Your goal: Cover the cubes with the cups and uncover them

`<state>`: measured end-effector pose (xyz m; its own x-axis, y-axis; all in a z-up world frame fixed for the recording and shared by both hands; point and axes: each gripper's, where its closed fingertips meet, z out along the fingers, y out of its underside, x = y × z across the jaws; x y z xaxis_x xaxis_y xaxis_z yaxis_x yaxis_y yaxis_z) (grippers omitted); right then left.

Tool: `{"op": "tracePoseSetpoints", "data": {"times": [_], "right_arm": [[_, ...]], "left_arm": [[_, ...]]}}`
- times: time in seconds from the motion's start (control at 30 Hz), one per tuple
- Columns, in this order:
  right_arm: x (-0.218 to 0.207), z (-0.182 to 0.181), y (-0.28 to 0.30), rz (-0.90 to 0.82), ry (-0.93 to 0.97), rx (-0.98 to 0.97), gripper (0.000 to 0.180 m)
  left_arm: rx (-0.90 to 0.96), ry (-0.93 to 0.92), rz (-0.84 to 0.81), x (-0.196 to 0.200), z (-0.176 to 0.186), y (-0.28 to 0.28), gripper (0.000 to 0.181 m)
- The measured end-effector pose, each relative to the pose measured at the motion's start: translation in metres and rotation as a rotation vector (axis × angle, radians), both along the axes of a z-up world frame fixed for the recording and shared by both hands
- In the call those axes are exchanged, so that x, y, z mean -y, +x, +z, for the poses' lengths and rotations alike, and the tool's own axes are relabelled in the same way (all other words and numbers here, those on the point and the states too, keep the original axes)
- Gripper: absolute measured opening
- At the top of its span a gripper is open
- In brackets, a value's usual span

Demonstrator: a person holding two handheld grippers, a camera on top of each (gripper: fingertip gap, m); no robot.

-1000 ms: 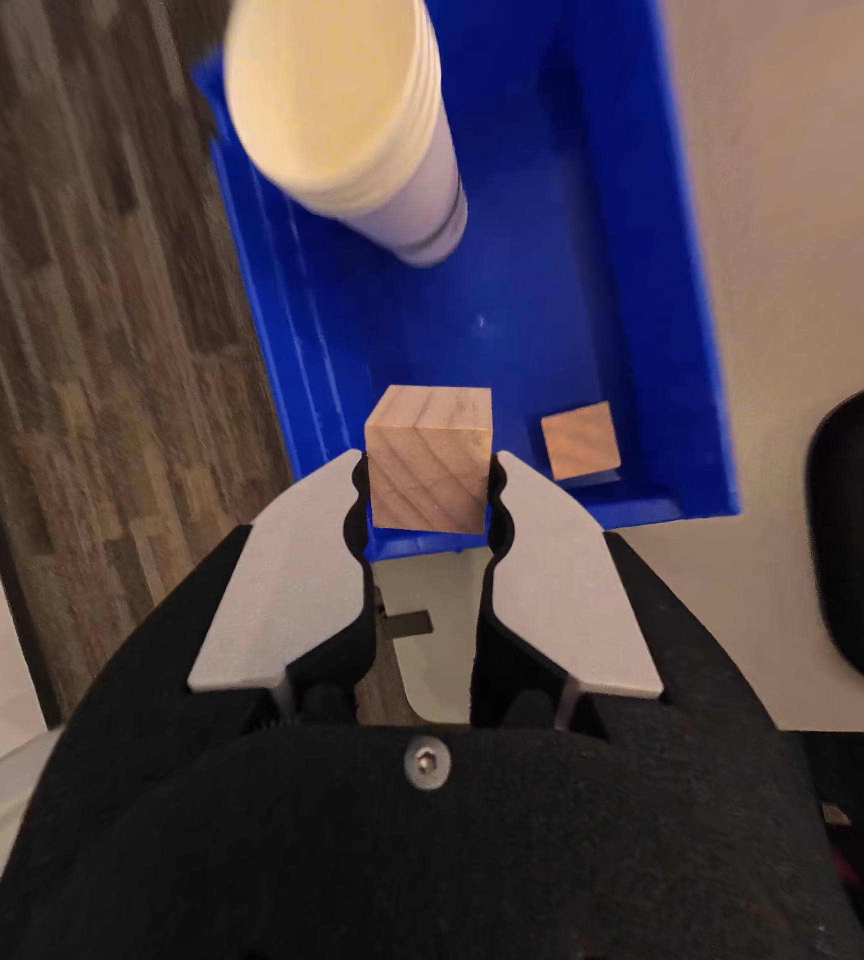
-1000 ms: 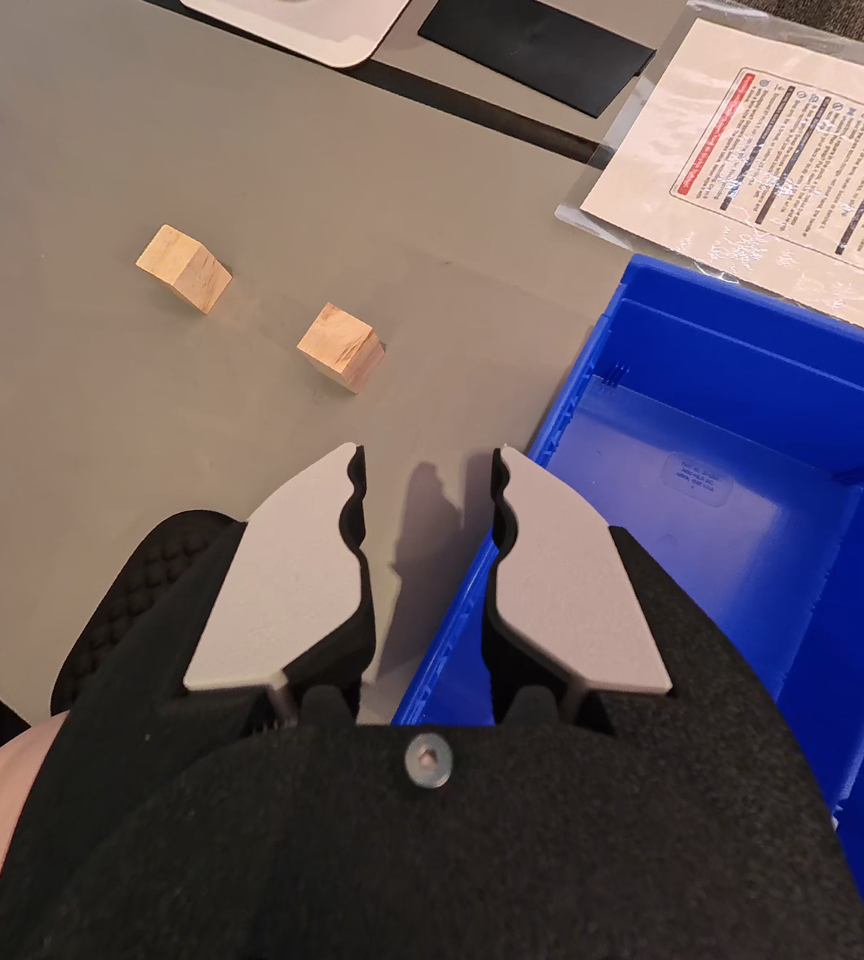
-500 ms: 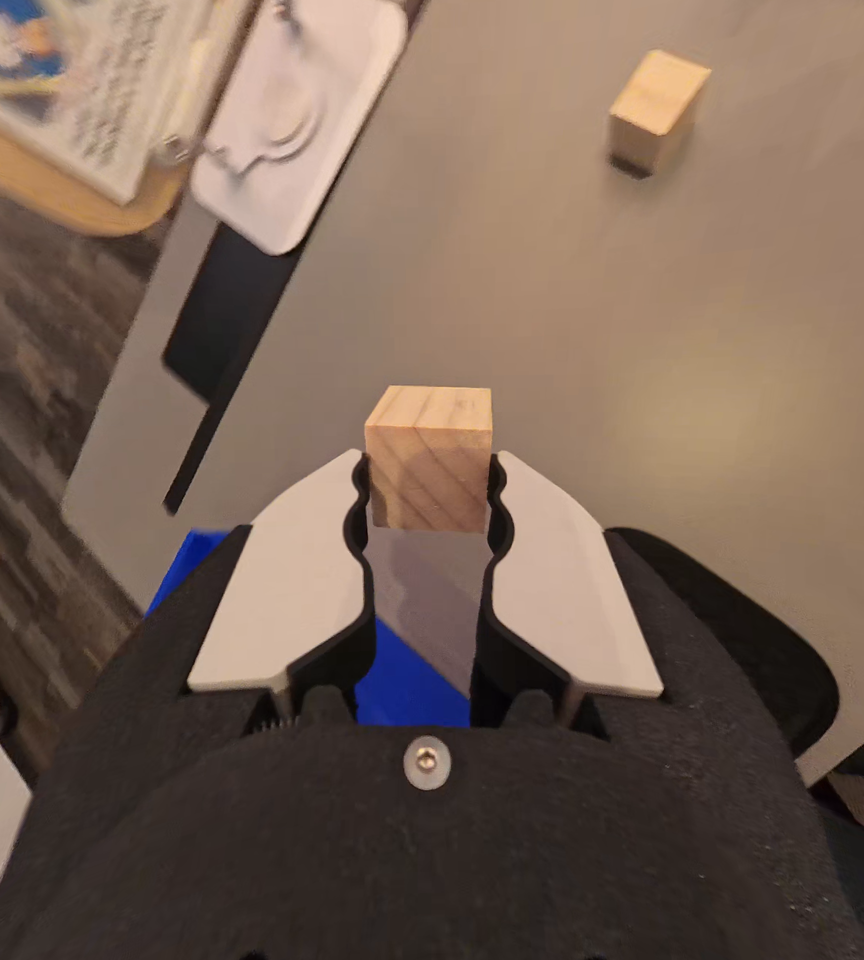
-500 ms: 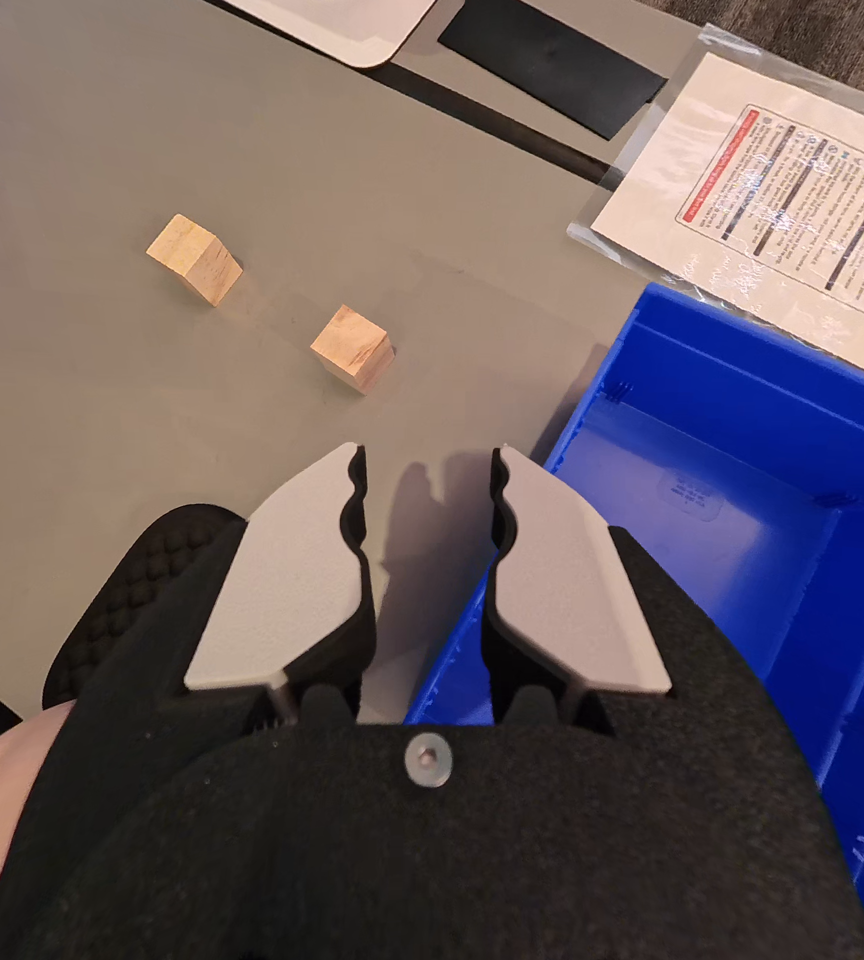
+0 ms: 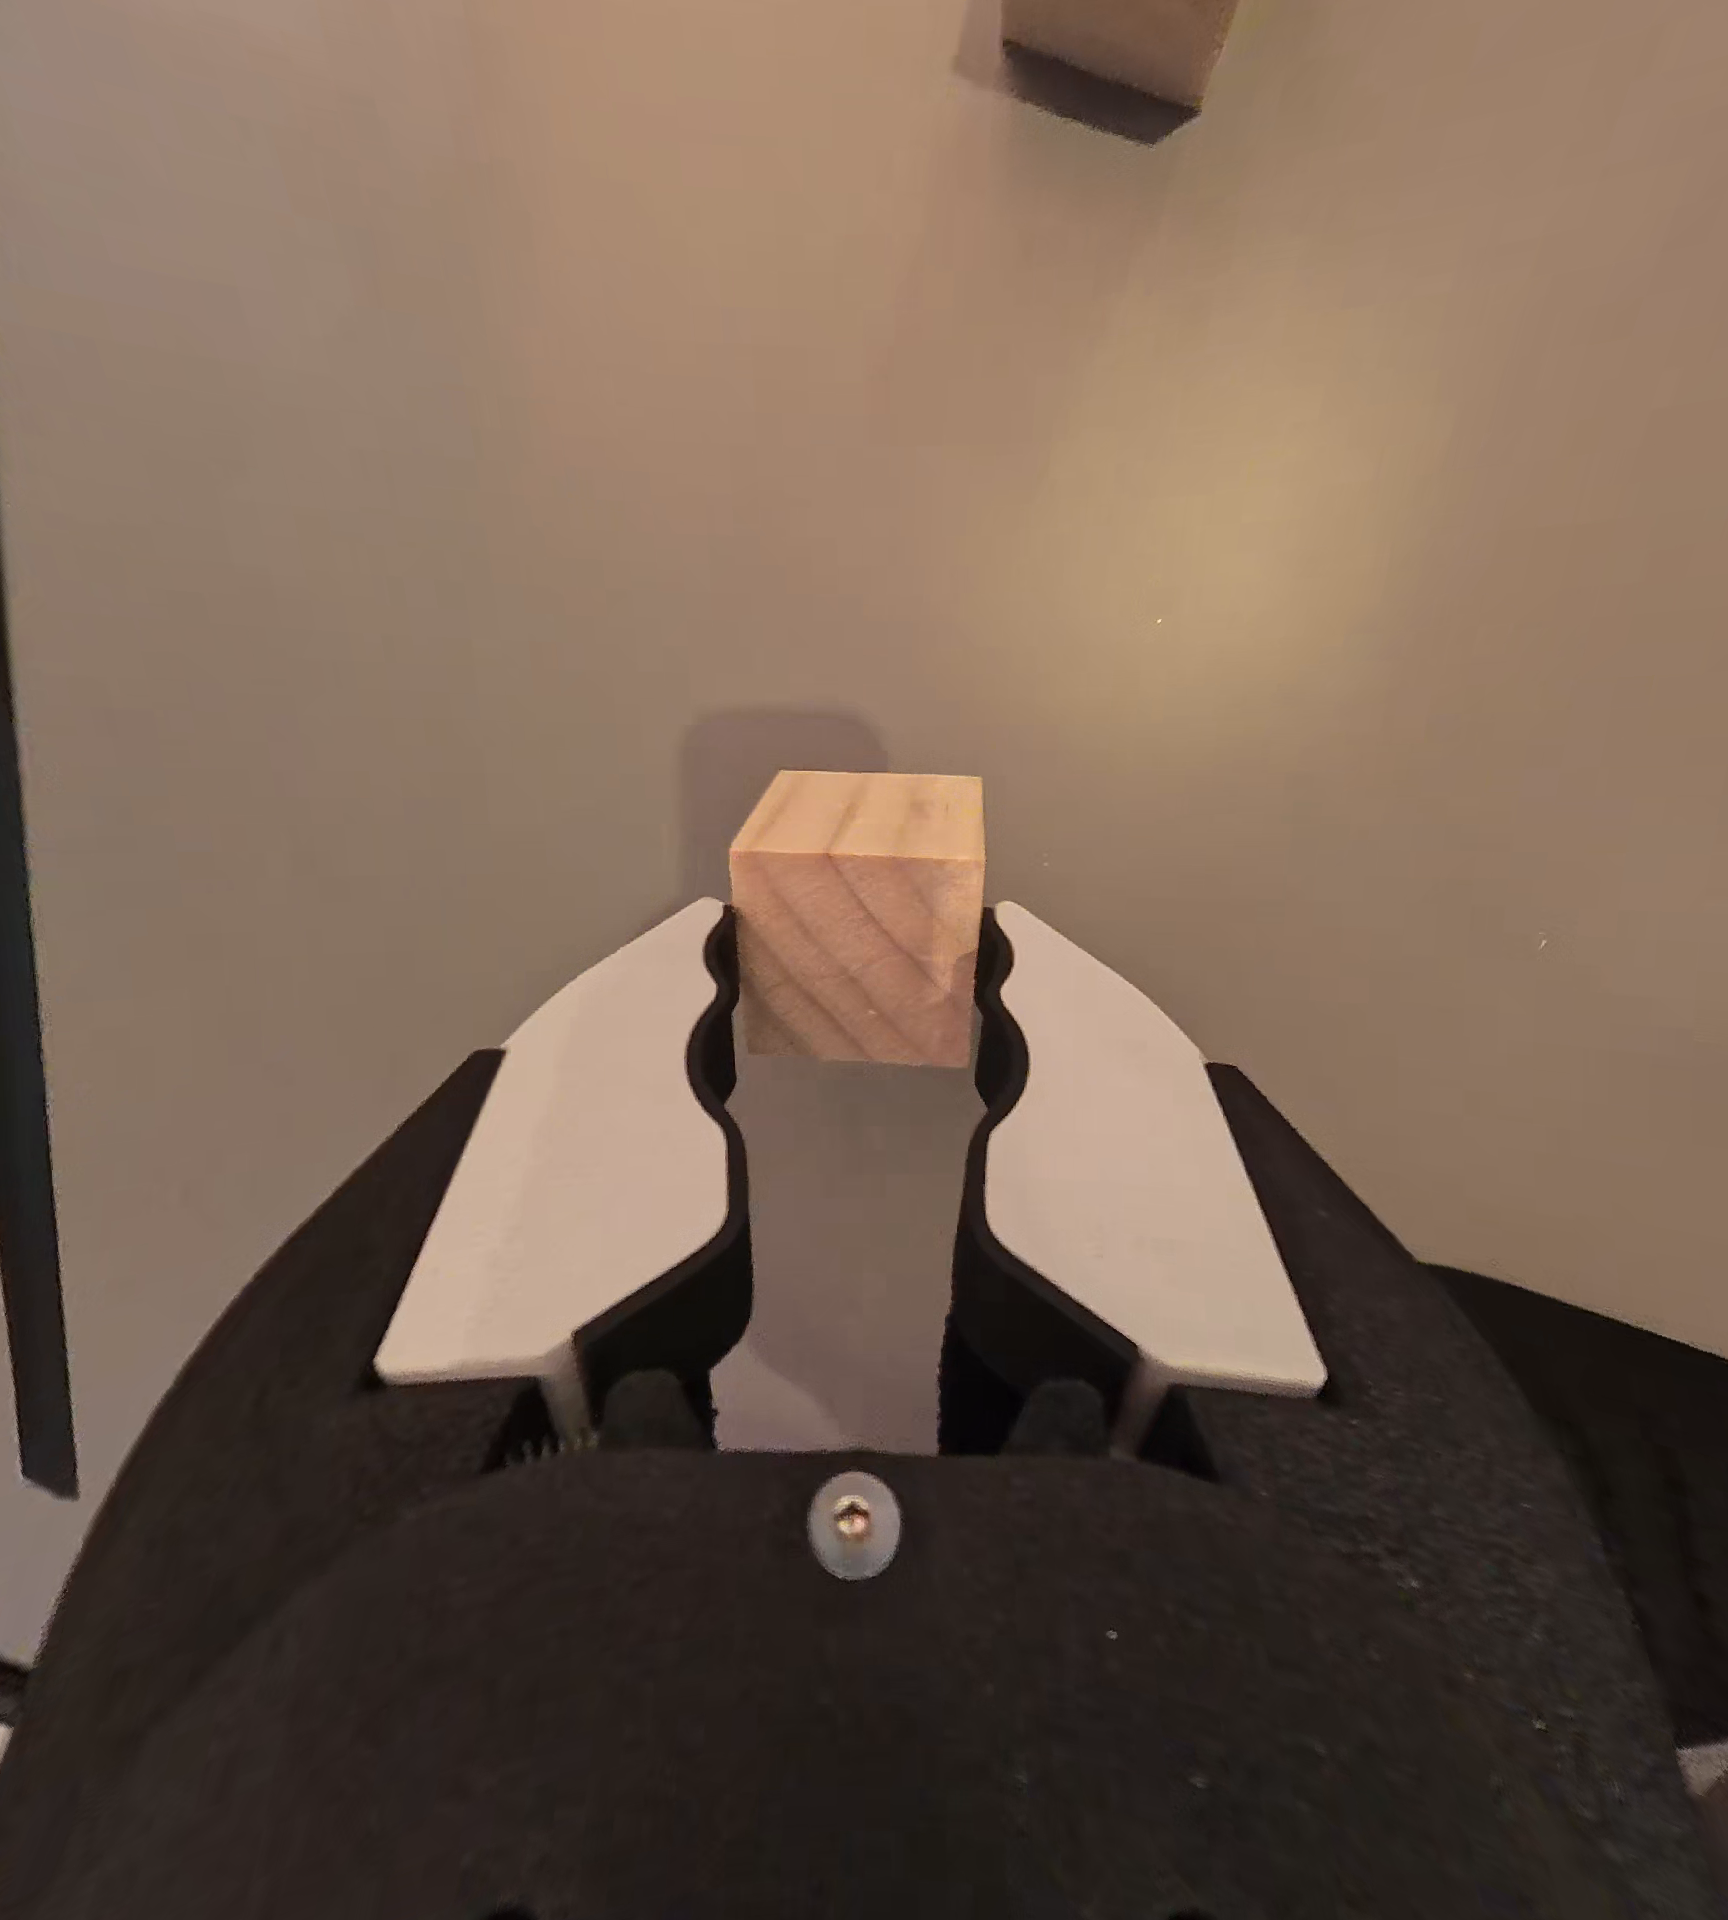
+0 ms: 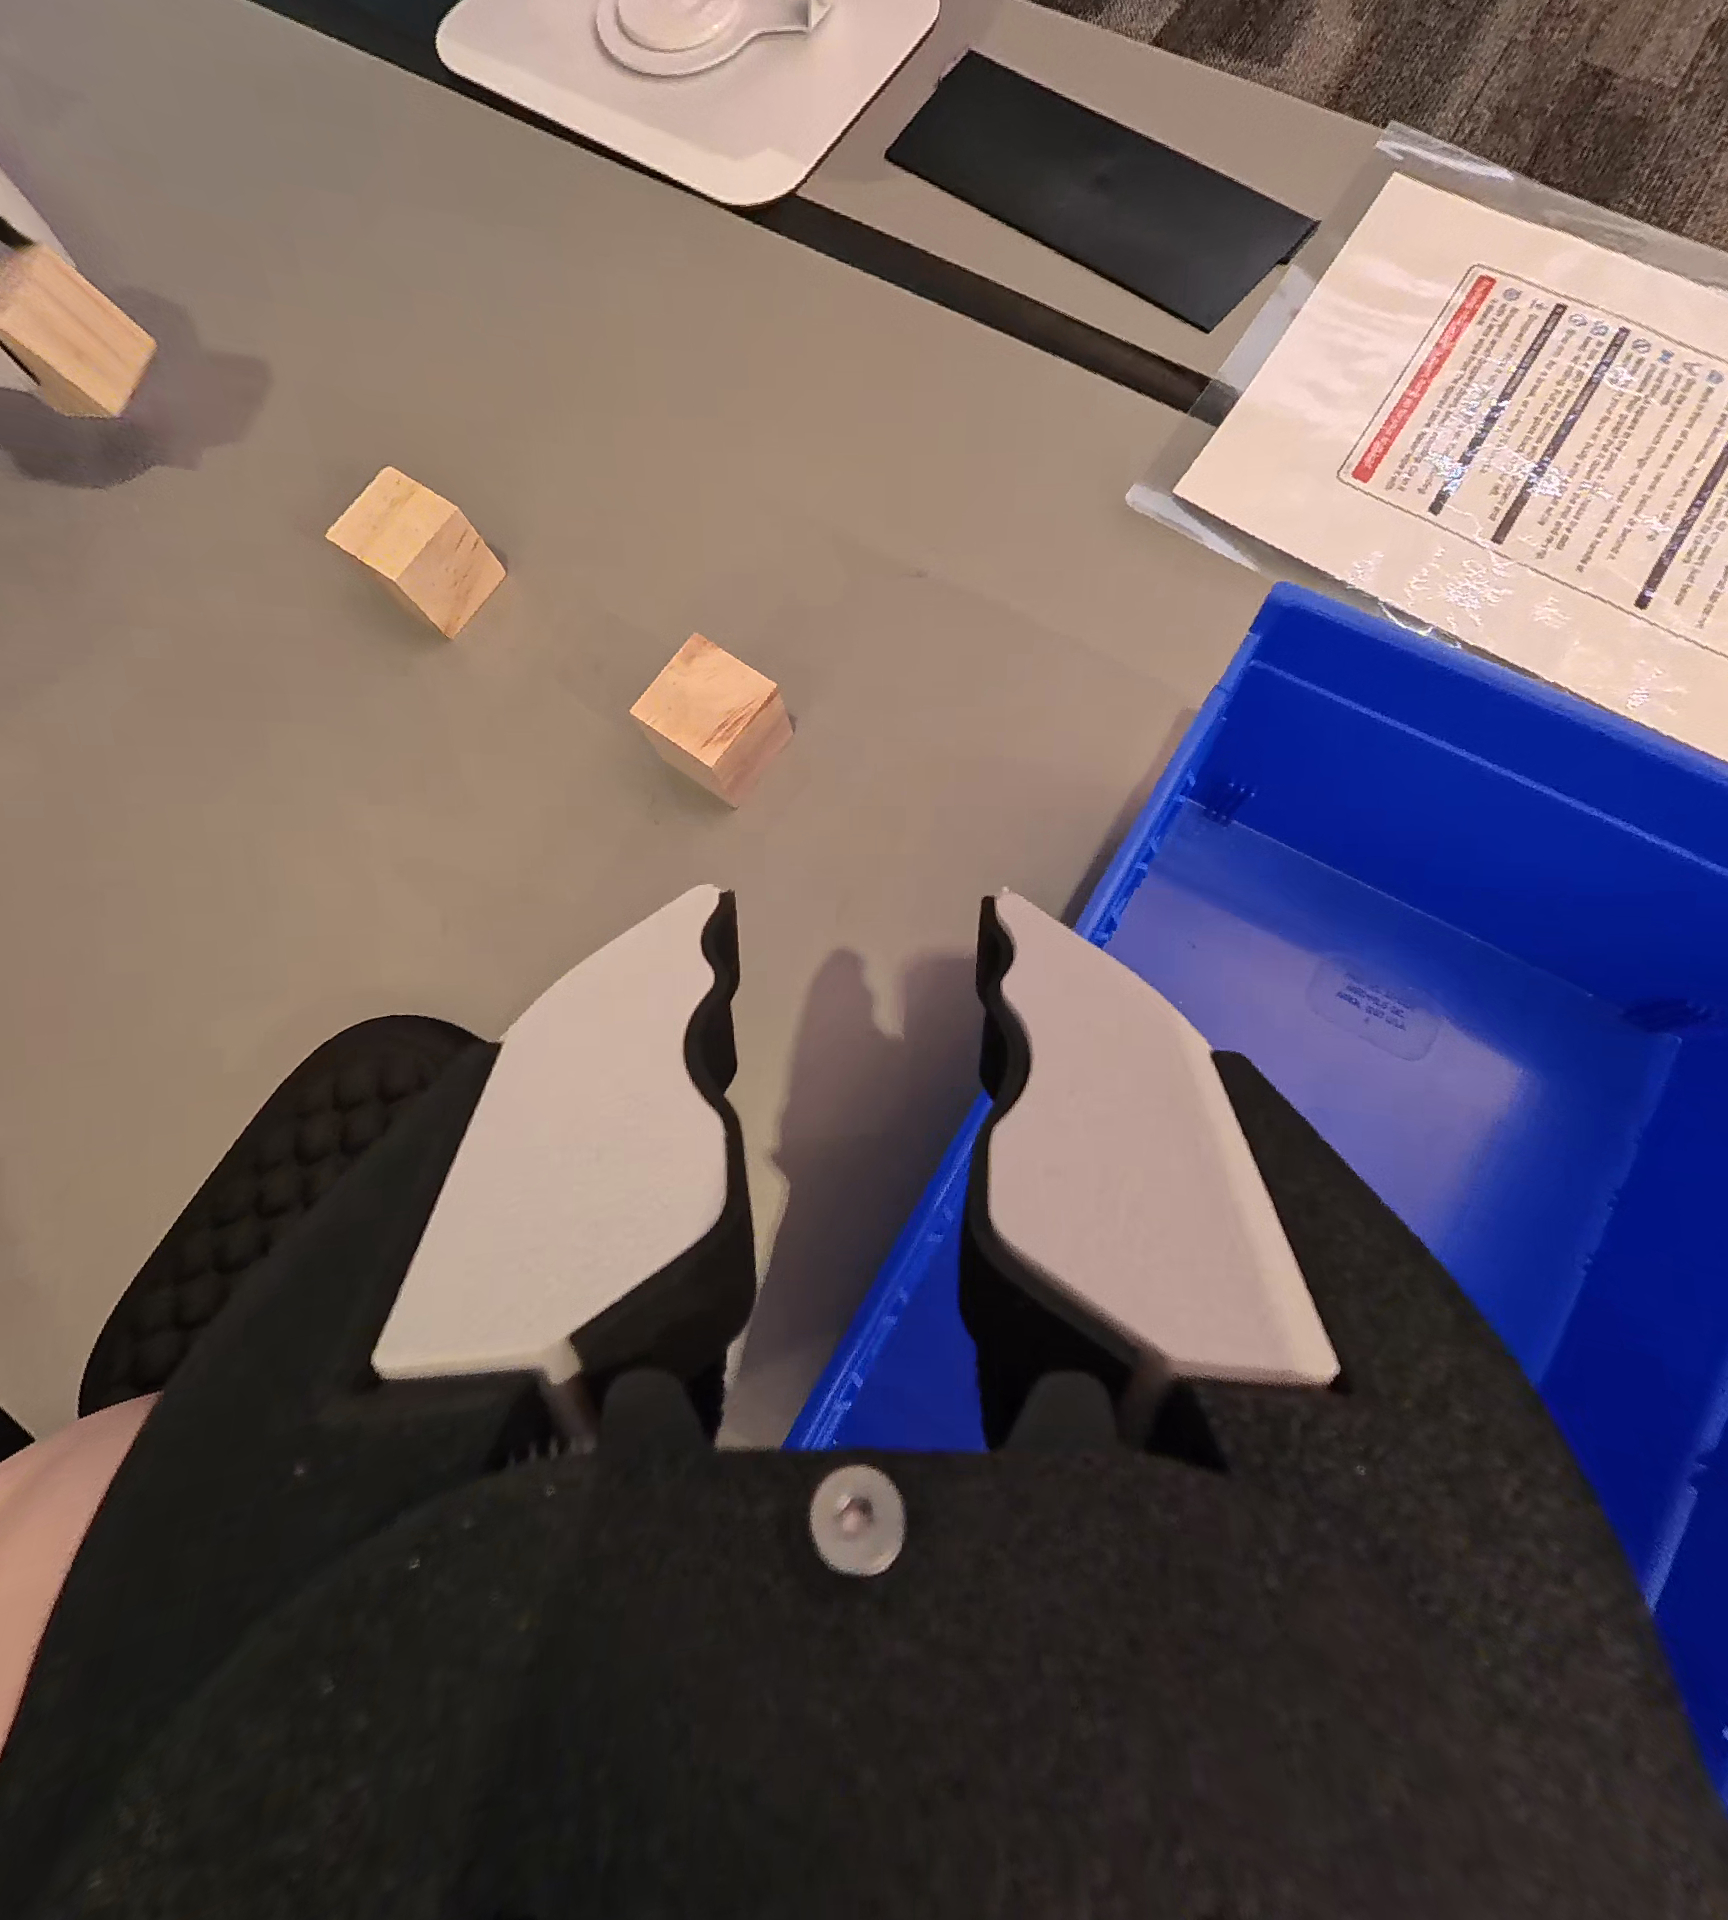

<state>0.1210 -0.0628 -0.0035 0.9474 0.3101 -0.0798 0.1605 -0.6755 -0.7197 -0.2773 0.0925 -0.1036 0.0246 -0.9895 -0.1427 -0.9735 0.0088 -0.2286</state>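
My left gripper (image 5: pixel 858 916) is shut on a light wooden cube (image 5: pixel 858 920) and holds it low over the grey table (image 5: pixel 424 520), with its shadow just beneath. A second cube (image 5: pixel 1109 62) lies ahead at the top edge. In the right wrist view the left gripper's cube (image 6: pixel 60 332) shows at the upper left, and two more cubes (image 6: pixel 415 545) (image 6: pixel 712 717) lie on the table. My right gripper (image 6: pixel 855 935) is open and empty, over the table edge beside the blue bin (image 6: pixel 1514 769). No cups are in view.
A white pad (image 6: pixel 683 94) and a black sheet (image 6: pixel 1099 187) lie at the table's far edge. A printed sheet in a plastic sleeve (image 6: pixel 1566 468) lies behind the bin. A black mesh chair part (image 6: pixel 247 1174) sits at the near table edge.
My left gripper carried its cube from above the blue bin across to the table and lowered it, and it now shows in the right wrist view. The right gripper shifted only slightly.
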Motion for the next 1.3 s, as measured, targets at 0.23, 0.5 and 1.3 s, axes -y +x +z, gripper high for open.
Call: {"op": "tracePoseSetpoints", "data": {"times": [0.23,0.5,1.3], "right_arm": [[-0.003,0.001,-0.005,0.027,0.005,0.01,0.044],[-0.002,0.001,-0.003,0.021,0.003,0.008,0.044],[-0.004,-0.006,-0.001,0.013,-0.033,0.013,0.044]], "left_arm": [[-0.095,-0.001,-0.087,-0.007,-0.02,0.006,0.043],[-0.166,-0.014,-0.186,-0.002,-0.027,0.023,0.043],[-0.113,-0.075,-0.188,-0.005,-0.029,0.029,0.062]]}}
